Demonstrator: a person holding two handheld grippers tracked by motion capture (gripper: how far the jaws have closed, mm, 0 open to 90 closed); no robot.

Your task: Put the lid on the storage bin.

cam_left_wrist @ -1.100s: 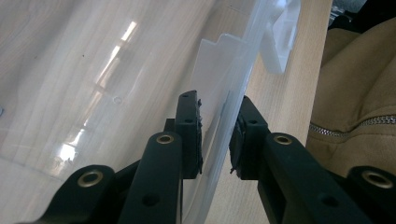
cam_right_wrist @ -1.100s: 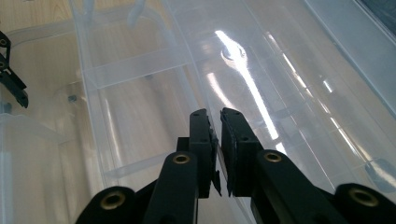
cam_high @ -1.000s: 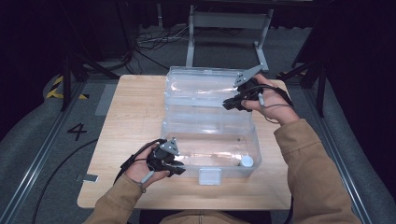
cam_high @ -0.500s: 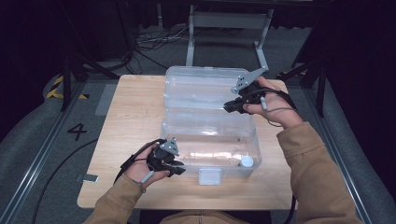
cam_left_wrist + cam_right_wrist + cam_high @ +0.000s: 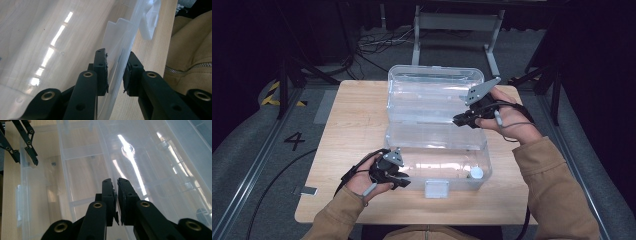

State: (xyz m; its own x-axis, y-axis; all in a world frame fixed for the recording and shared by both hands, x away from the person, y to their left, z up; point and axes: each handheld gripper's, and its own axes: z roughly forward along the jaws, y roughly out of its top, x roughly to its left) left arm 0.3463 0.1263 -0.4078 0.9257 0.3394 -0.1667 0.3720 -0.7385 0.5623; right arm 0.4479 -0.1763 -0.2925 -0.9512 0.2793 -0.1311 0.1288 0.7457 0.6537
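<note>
Wooden table [image 5: 347, 125] fills the middle of the high view, pale and smooth-grained. On it sits my clear plastic box [image 5: 437, 155], already open, its ribbed lid [image 5: 432, 92] swung back toward the top of the frame; closing or filling it looks like what remains. My left gripper [image 5: 399, 176] clamps the box's thin front wall, lower left of centre. My right gripper [image 5: 460, 120] hangs clenched on nothing at the lid's right. A small white cap [image 5: 476, 173] lies inside.
</note>
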